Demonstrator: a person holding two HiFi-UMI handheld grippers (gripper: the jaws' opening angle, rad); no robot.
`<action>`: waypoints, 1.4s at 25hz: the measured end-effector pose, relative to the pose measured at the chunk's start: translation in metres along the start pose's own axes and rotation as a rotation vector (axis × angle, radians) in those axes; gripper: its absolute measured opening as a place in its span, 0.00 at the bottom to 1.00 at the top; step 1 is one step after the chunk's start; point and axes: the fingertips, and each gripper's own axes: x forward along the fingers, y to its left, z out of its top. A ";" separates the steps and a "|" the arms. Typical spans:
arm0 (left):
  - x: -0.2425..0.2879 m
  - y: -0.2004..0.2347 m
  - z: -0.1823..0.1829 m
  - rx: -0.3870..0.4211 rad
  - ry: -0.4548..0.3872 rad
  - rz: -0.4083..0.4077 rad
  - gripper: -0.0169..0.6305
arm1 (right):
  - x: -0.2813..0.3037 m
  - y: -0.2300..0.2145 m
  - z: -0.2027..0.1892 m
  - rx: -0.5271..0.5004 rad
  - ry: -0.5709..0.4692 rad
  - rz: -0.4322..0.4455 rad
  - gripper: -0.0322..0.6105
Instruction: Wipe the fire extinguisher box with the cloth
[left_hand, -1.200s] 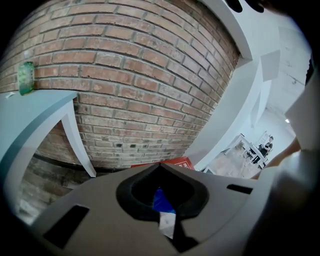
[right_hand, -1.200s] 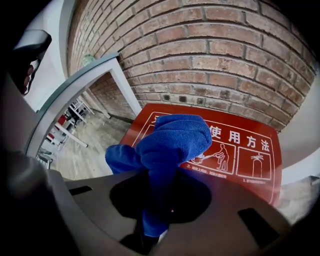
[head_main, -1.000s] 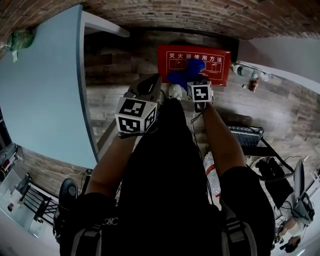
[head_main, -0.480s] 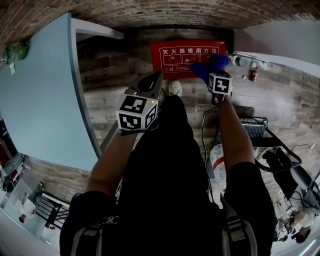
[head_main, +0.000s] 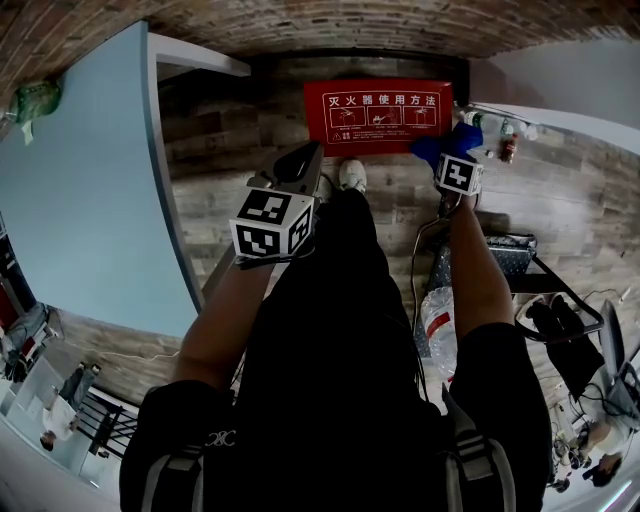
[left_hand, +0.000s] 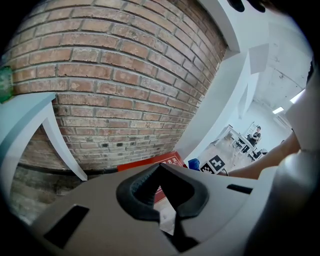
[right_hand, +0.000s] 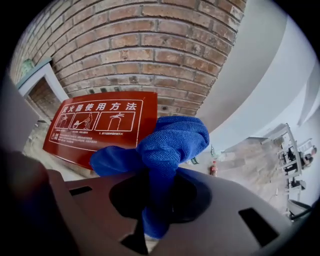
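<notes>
The red fire extinguisher box (head_main: 378, 112) with white print stands on the floor against the brick wall. My right gripper (head_main: 449, 152) is shut on a bunched blue cloth (head_main: 443, 146), which hangs at the box's lower right corner. In the right gripper view the cloth (right_hand: 170, 142) bulges out of the shut right gripper (right_hand: 159, 197), with the box (right_hand: 100, 125) to its left; I cannot tell whether they touch. My left gripper (head_main: 298, 162) is held back over the floor, shut and empty. In its own view the left gripper (left_hand: 160, 170) points at the box (left_hand: 161, 161).
A light-blue panel (head_main: 90, 170) stands at the left. Bottles (head_main: 505, 142) sit on the floor right of the box, one small bottle (right_hand: 213, 168) close to the cloth. A white shoe (head_main: 350, 175) is below the box. A dark basket (head_main: 500, 258) and clear plastic bottles (head_main: 435, 330) lie at the right.
My right gripper has carried the blue cloth rightward across the box front, from near its middle to its right end. The left gripper has stayed in place.
</notes>
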 end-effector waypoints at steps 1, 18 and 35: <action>-0.001 0.000 -0.001 -0.001 0.001 -0.001 0.03 | -0.001 0.007 -0.003 -0.008 0.003 0.008 0.17; -0.028 0.007 0.000 -0.003 -0.028 0.029 0.03 | -0.027 0.161 -0.006 -0.256 0.015 0.300 0.17; -0.086 0.010 0.026 -0.028 -0.125 0.033 0.03 | -0.180 0.197 0.036 -0.216 -0.273 0.405 0.17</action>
